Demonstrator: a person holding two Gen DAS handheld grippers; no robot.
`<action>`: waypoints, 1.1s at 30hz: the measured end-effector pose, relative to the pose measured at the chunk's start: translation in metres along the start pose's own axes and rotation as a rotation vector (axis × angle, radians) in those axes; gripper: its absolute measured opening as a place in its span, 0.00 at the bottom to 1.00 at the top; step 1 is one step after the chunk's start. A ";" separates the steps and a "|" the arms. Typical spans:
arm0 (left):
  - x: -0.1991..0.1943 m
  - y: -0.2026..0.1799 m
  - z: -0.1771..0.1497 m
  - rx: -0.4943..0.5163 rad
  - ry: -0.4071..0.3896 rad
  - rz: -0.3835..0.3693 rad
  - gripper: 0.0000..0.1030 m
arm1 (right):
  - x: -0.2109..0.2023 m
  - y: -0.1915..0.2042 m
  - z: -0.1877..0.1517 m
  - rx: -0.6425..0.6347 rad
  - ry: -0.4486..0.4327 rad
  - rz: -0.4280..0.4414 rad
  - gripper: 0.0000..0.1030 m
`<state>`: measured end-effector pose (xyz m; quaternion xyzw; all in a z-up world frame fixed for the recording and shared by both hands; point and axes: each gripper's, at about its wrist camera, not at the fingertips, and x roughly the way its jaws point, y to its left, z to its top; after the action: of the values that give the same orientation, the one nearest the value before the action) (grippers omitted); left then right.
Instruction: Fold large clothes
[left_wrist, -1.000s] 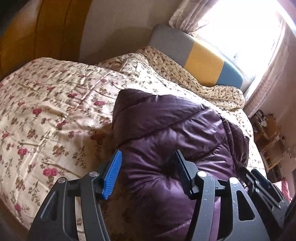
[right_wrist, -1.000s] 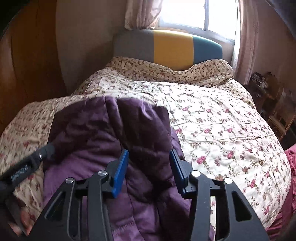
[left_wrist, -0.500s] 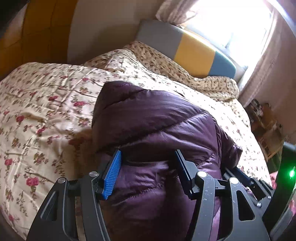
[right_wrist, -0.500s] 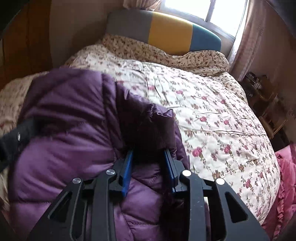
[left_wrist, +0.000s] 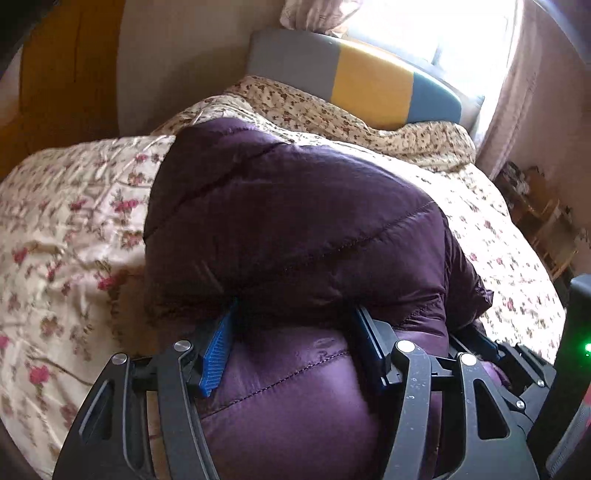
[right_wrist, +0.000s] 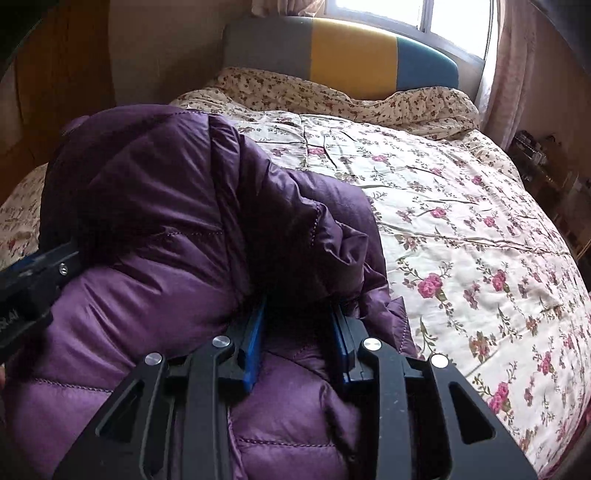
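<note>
My right gripper has its blue fingers drawn in close on a bunched ridge of the purple puffer jacket; the padding bulges over the fingertips, so I read it as clamped on the fabric. My left gripper stands wider, its fingers either side of a thick fold of the same jacket. The quilted fabric swells over both tips and hides them, and I cannot tell whether the pads press on it or only straddle it.

In the right wrist view the left gripper's black body comes in at the left edge, touching the jacket's side. In the left wrist view the right gripper's black frame shows at the far right, just beside the jacket's right edge.

The jacket lies heaped in puffy layers on the near part of the bed, resting on the floral quilt. The quilt spreads bare to the right and far side. At the far end a second small-flowered cover is rumpled against the headboard, grey, yellow and blue, under a bright window. I see no containers here.
</note>
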<state>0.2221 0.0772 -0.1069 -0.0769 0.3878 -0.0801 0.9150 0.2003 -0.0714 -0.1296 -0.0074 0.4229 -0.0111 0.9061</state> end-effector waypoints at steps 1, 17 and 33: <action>0.002 0.000 -0.001 0.000 -0.003 0.005 0.58 | 0.001 -0.001 0.002 0.003 0.002 0.005 0.28; -0.066 -0.015 0.000 -0.010 -0.088 0.058 0.70 | -0.035 -0.010 0.008 0.024 -0.041 0.049 0.37; -0.097 -0.045 -0.032 0.021 -0.113 0.044 0.70 | -0.085 -0.031 -0.009 0.050 -0.079 0.086 0.55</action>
<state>0.1285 0.0509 -0.0520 -0.0630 0.3361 -0.0596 0.9378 0.1383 -0.1003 -0.0690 0.0331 0.3863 0.0173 0.9216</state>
